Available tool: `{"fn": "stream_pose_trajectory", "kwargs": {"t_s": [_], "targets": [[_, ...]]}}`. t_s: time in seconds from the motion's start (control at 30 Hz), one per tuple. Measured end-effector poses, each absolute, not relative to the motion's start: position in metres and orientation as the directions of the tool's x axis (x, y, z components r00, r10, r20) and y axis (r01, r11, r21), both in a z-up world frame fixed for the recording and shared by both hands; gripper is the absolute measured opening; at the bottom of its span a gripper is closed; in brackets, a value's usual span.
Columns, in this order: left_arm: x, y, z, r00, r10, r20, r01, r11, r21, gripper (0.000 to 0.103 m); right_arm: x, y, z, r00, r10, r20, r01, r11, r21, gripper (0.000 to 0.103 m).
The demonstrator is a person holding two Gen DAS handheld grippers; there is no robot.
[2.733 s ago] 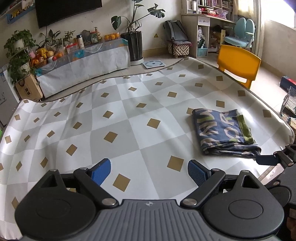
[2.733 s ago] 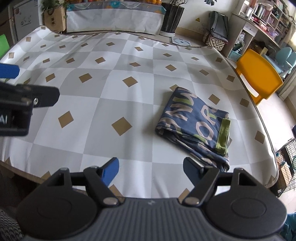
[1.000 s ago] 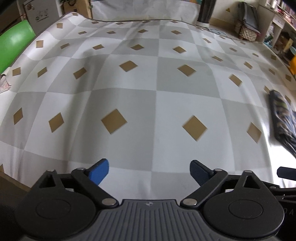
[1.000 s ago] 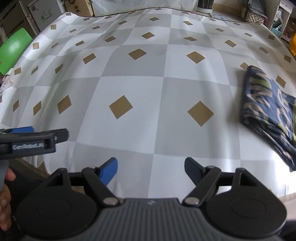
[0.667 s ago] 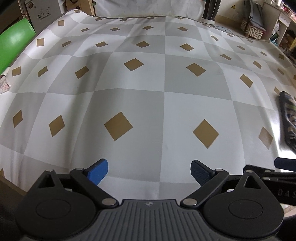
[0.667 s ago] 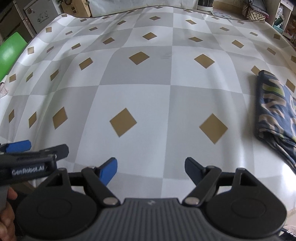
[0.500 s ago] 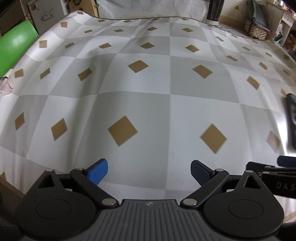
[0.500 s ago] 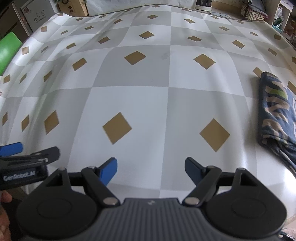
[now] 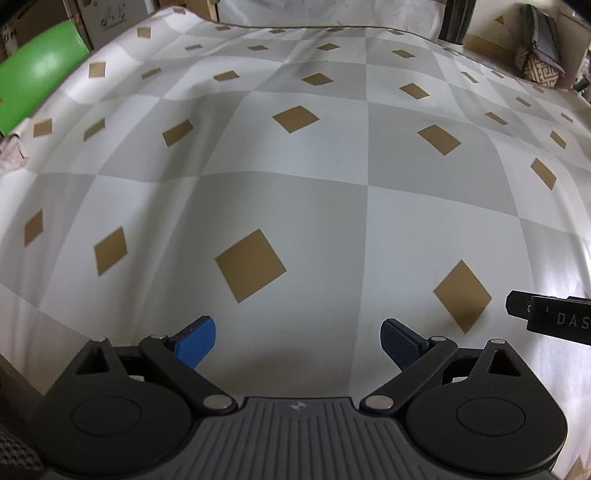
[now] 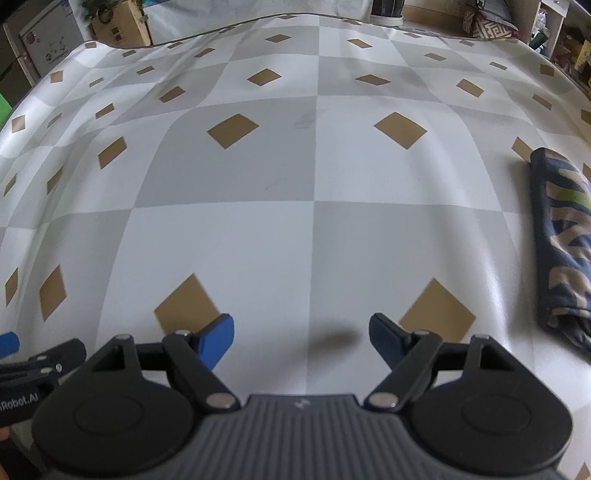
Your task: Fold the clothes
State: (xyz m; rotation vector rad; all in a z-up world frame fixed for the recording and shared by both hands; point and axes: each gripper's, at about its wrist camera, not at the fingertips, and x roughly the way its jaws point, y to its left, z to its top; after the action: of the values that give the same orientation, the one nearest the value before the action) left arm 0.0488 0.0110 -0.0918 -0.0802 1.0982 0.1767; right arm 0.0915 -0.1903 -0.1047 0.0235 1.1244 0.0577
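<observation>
A folded navy garment (image 10: pixel 561 240) with tan and green lettering lies at the right edge of the right wrist view, on the checked tablecloth (image 10: pixel 295 184). It is out of the left wrist view. My right gripper (image 10: pixel 301 334) hovers open over the cloth, well left of the garment, with nothing between its blue fingers. Over the near part of the tablecloth (image 9: pixel 295 184) my left gripper (image 9: pixel 297 334) is also open and holds nothing. In the left wrist view the right gripper's black finger tip (image 9: pixel 546 317) pokes in from the right.
A green rounded object (image 9: pixel 33 92) and a crumpled cloth (image 9: pixel 11 151) sit past the table's left edge. Cardboard boxes (image 10: pixel 118 26), a dark plant pot (image 9: pixel 456 18) and a patterned basket (image 9: pixel 535 66) stand beyond the far edge. The left gripper's side (image 10: pixel 33 373) shows at the lower left.
Both grippers have swung left and dropped closer to the cloth. The folded garment slid out of the left wrist view and to the right edge of the right wrist view. Both stayed open.
</observation>
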Motion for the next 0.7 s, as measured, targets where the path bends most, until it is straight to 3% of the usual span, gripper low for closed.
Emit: {"fn": "stream_pose_trajectory", "kwargs": {"t_s": [0.17, 0.43, 0.7], "targets": [[0.061, 0.012, -0.102, 0.446, 0.084, -0.891, -0.192, 0.981, -0.004, 0.096, 0.102, -0.185, -0.114, 0.467, 0.037, -0.883, -0.053, 0.998, 0.014, 0.084], [0.077, 0.014, -0.115, 0.441, 0.098, -0.892, -0.206, 0.979, 0.006, 0.101, 0.118, -0.178, -0.123, 0.552, 0.043, -0.833, -0.068, 0.998, 0.006, 0.099], [0.096, 0.017, -0.117, 0.427, 0.111, -0.897, -0.251, 0.968, 0.0, 0.103, 0.137, -0.172, -0.13, 0.624, 0.054, -0.779, -0.084, 0.996, 0.002, 0.102]]}}
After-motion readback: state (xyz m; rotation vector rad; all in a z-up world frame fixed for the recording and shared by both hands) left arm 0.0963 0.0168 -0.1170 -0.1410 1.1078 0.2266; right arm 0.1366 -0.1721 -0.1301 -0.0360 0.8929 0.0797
